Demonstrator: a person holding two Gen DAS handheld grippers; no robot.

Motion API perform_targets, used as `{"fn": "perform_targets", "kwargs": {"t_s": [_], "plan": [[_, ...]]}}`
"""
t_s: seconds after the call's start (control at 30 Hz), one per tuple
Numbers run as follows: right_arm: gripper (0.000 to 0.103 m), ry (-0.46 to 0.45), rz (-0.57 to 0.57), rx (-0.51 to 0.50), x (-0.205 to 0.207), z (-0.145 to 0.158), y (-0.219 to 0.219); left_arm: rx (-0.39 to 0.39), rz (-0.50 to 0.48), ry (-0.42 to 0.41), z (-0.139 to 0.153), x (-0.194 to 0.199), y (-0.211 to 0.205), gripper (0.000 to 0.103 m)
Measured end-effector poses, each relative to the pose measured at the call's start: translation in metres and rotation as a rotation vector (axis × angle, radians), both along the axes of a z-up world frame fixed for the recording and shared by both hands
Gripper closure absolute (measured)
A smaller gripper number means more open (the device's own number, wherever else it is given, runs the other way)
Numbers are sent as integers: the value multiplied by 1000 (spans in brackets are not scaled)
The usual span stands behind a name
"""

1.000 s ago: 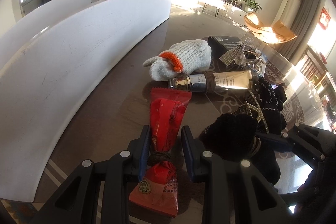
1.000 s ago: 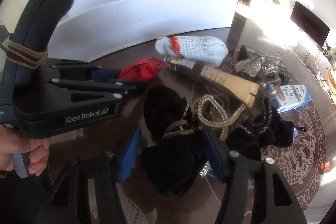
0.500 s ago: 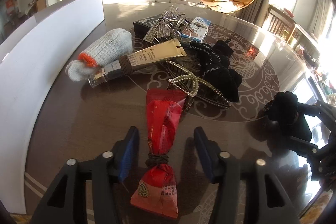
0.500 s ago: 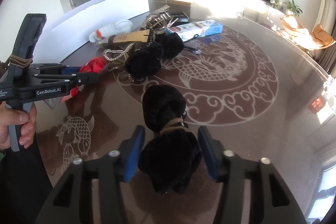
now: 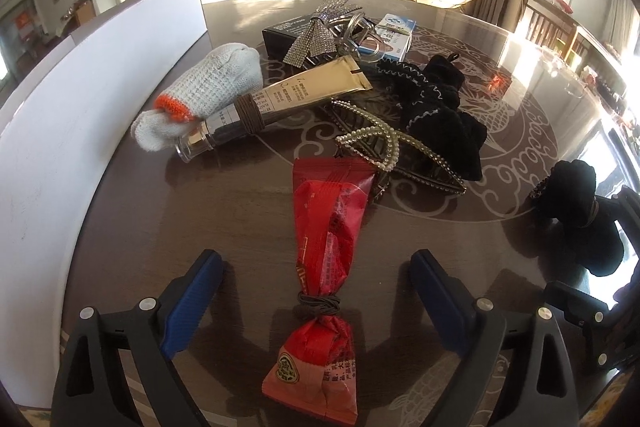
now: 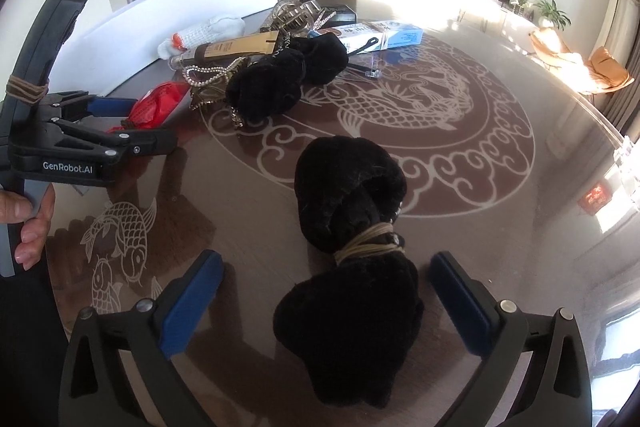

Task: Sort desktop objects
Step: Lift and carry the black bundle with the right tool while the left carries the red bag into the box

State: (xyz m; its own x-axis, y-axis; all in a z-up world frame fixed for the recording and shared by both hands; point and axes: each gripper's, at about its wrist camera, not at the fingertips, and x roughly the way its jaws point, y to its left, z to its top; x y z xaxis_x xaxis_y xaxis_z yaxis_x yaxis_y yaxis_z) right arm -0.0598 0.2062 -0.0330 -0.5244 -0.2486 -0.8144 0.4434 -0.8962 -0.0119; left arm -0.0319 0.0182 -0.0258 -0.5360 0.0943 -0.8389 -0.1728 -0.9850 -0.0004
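Note:
A red snack packet (image 5: 325,259) tied with a band lies on the dark table between the wide-open jaws of my left gripper (image 5: 316,301), untouched by either pad. A black fuzzy bundle (image 6: 352,251) tied with tan cord lies between the open jaws of my right gripper (image 6: 326,301). That bundle also shows at the right of the left wrist view (image 5: 576,211). Behind lie a white knit glove (image 5: 208,91), a gold tube (image 5: 280,103), a pearl hair clip (image 5: 384,147) and black cloth items (image 5: 436,111).
A white curved board (image 5: 76,99) stands along the table's left side. A black box (image 5: 288,31), a rhinestone bow (image 5: 320,31) and a blue-white box (image 5: 394,31) lie at the back. The left gripper body (image 6: 60,143) shows in the right wrist view.
Both grippers have opened wide, the left letting go of the red packet and the right of the black bundle. The right gripper carried the bundle away from the pile to the table's right part.

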Motion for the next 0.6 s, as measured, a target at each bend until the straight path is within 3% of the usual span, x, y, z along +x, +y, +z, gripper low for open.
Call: {"fn": "perform_targets", "kwargs": {"t_s": [0.17, 0.6], "plan": [[0, 0, 0, 0, 0, 0, 0, -5, 14, -5, -2, -1, -3, 0], [0, -1, 0, 0, 0, 0, -1, -4, 18, -10, -4, 2, -5, 0]]}}
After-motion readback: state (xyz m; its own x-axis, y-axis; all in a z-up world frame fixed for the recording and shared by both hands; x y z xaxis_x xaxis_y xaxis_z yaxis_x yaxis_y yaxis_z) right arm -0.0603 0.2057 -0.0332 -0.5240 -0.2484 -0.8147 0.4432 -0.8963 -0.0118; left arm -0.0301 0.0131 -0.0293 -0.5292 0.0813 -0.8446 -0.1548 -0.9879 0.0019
